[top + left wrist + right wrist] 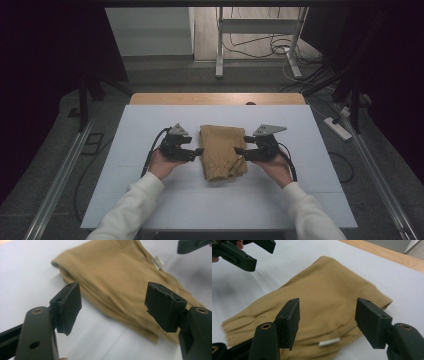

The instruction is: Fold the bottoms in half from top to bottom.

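the white counter (150,130) is being used as the base here, with the folded tan garment (222,151) being left flat mid-counter, long axis running away from the person. it's being flanked evenly: left claw (199,151) just beside its left edge, right claw (239,150) at its right. both claws are being held spread, nothing pinched.

A white board (150,195) covered the wooden table (217,98), whose far edge showed as a bare strip. Beyond it stood a metal frame (220,45) on the floor among loose cables (260,47). A white power strip (338,128) lay on the floor to the right
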`<action>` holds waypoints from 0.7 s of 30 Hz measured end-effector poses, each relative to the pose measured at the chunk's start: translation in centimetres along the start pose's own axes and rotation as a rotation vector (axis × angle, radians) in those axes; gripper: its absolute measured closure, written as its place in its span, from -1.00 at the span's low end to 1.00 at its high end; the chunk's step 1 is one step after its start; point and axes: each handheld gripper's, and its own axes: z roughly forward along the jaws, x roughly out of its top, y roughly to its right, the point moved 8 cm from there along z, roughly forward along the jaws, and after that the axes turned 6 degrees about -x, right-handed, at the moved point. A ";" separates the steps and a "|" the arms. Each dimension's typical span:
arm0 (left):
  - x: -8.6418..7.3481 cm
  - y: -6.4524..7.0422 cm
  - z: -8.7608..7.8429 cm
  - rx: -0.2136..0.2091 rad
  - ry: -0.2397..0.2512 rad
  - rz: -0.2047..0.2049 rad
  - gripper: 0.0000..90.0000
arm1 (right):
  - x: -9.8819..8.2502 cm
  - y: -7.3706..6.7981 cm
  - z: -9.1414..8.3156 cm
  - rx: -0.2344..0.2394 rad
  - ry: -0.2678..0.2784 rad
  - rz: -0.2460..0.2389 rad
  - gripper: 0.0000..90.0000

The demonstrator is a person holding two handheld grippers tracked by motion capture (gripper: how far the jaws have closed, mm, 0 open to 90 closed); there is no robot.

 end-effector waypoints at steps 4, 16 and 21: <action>-1.3 0.6 -0.8 -0.005 0.000 -0.002 -0.36 | -1.1 -0.4 -1.2 0.001 -0.002 0.002 -0.19; -4.3 2.6 -3.1 -0.030 0.016 0.003 -0.37 | -4.3 -0.3 -5.3 -0.027 -0.009 0.022 -0.20; -5.5 2.7 -4.8 -0.024 0.037 -0.021 -0.37 | -5.8 0.2 -6.5 -0.033 -0.012 0.047 -0.20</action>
